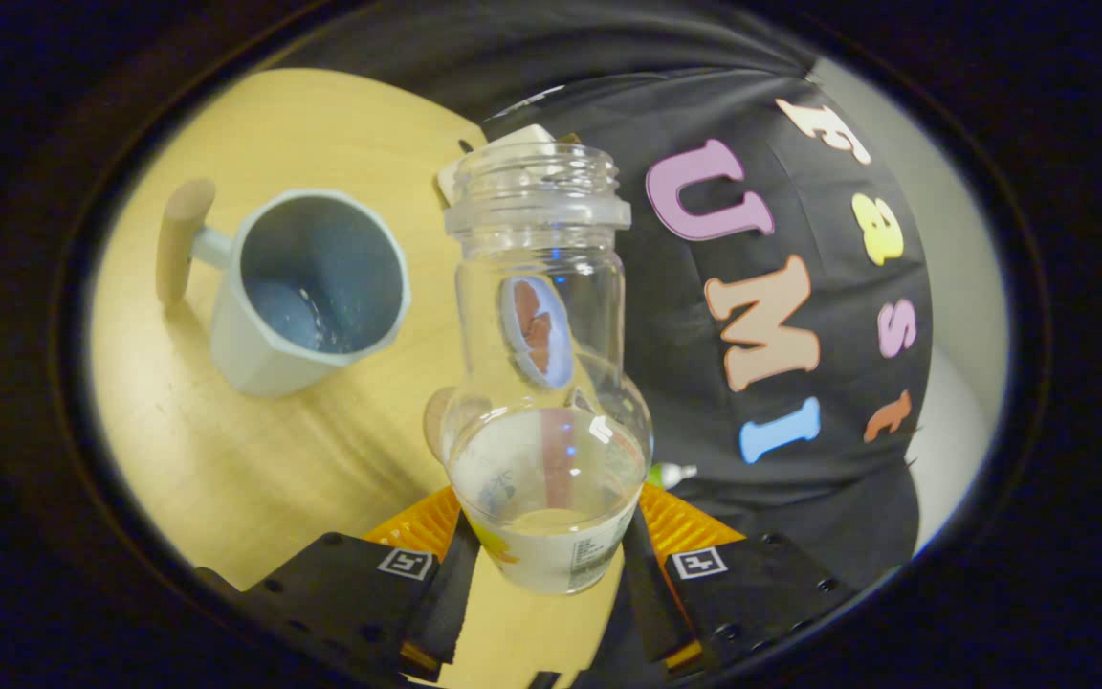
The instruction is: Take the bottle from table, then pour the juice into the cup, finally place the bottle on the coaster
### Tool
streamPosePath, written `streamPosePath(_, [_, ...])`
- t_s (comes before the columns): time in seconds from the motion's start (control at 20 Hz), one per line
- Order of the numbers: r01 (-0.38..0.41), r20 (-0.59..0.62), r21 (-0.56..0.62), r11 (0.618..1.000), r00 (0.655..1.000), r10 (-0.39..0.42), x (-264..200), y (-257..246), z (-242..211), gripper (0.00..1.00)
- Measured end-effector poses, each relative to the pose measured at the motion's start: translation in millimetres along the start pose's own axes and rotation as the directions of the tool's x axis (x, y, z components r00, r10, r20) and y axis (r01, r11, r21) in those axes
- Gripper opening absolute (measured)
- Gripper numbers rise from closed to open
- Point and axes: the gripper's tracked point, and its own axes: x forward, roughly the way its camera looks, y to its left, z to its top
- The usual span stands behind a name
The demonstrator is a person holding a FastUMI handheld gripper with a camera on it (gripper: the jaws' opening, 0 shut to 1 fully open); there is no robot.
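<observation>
Gripping the bottle (544,383) by its lower body, the tool (551,565) at the bottom centre of the frame had both fingers pressed on the glass. The bottle's long axis ran up the frame, open mouth at upper centre. The cup (312,287) stood on the tabletop (226,459) at upper left, so pouring would likely call for tipping the mouth leftward.
</observation>
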Motion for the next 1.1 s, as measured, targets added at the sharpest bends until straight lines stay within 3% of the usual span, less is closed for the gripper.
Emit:
streamPosePath(0.15, [-0.091, 0.05, 0.28, 0.956, 0.996, 0.08, -1.7, 3.8, 13.8, 0.75])
streamPosePath(0.35, [-0.173, 0.144, 0.555, 0.814, 0.983, 0.111, 4.5, -10.1, 33.3, 0.75])
streamPosePath(0.5, [-0.196, 0.205, 0.629, 0.752, 0.975, 0.083, 18.7, -24.0, 42.6, 0.75])
streamPosePath(0.65, [-0.222, 0.226, 0.676, 0.702, 0.97, 0.089, 40.7, -19.9, 44.7, 0.75])
streamPosePath(0.85, [-0.27, 0.26, 0.746, 0.608, 0.96, 0.107, 77.9, -8.4, 43.6, 0.75])
streamPosePath(1.1, [-0.27, 0.234, 0.787, 0.554, 0.963, 0.137, 112.2, 17.0, 23.4, 0.75])
